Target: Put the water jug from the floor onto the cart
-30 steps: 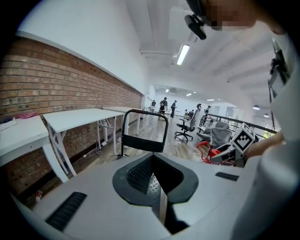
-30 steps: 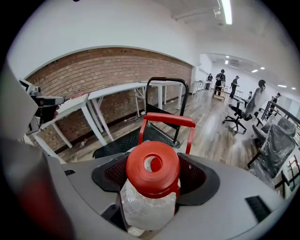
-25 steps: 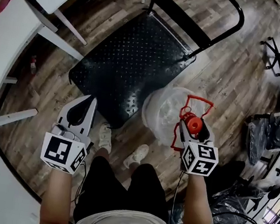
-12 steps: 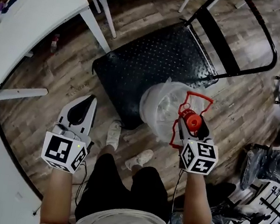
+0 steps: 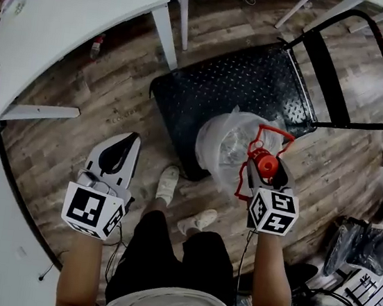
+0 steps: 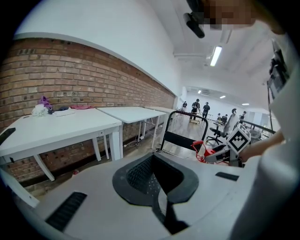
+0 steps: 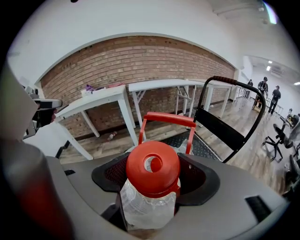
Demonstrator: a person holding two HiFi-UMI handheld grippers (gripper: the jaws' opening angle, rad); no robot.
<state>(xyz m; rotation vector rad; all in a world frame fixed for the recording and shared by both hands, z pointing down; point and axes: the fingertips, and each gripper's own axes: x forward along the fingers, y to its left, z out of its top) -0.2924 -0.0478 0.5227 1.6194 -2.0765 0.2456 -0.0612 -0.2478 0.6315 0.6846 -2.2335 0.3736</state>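
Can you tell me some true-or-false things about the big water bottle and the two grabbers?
1. The right gripper grips the water jug at its neck. True.
2. The jug's cap is blue. False: it is red.
3. The left gripper holds a cup. False: it holds nothing, and its jaws are together.
4. The cart has a black studded deck. True.
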